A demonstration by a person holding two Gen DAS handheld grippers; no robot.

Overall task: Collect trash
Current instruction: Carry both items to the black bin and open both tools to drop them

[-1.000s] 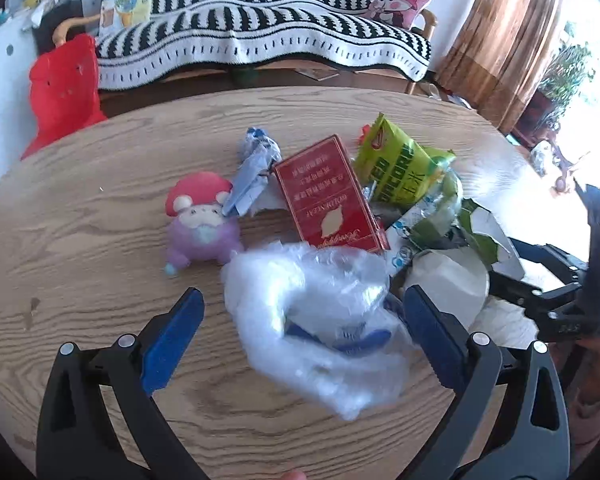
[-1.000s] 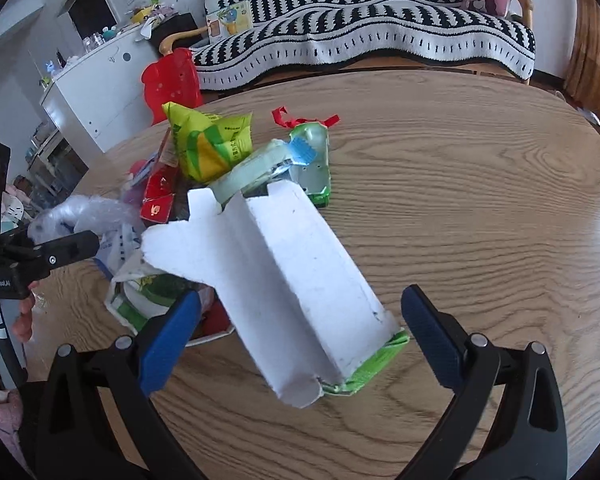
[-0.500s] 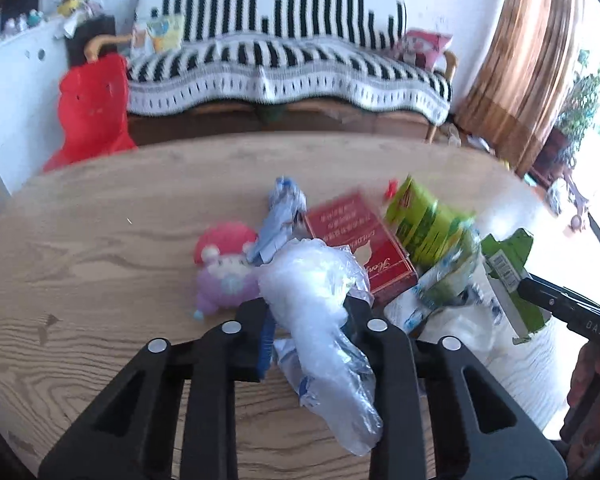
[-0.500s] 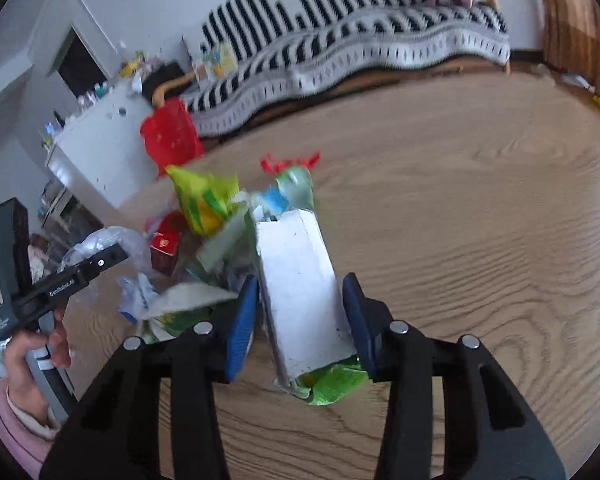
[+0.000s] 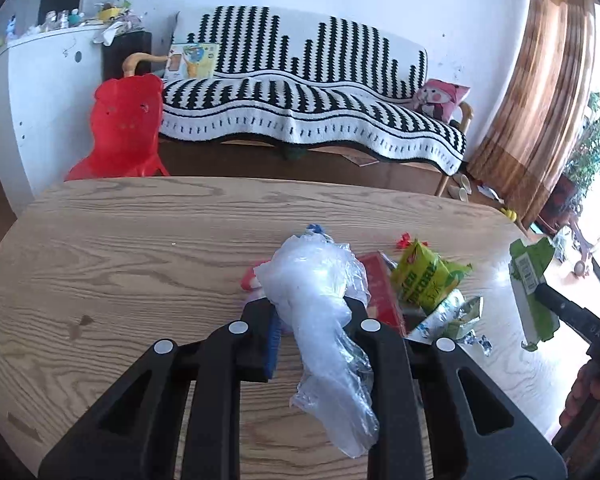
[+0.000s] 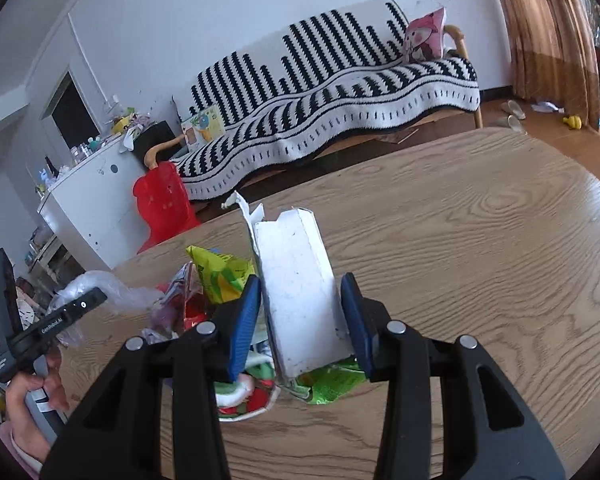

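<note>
A crumpled clear plastic bag (image 5: pixel 316 280) sits between the pads of my left gripper (image 5: pixel 310 308), lifted off the wooden table (image 5: pixel 120 260); the jaws are closing and press on it. Its loose tail hangs down over the fingers. My right gripper (image 6: pixel 300 312) is shut on a white-and-green carton (image 6: pixel 296 272), held upright above the table with its torn top pointing away. In the left wrist view the same carton (image 5: pixel 530 284) shows at the right edge. Still on the table lie a yellow-green snack bag (image 5: pixel 424 276), a red box (image 5: pixel 380 288) and a foil wrapper (image 5: pixel 456 316).
A pink toy (image 5: pixel 250 280) is mostly hidden behind the bag. A paper bowl (image 6: pixel 244 400) lies under the right gripper. Beyond the table stand a red plastic chair (image 5: pixel 124 128), a black-and-white striped sofa (image 5: pixel 300 100) and a white cabinet (image 6: pixel 96 200).
Both grippers went from wide open to closed, the left on the plastic bag and the right on the carton. Both then rose off the table with their loads.
</note>
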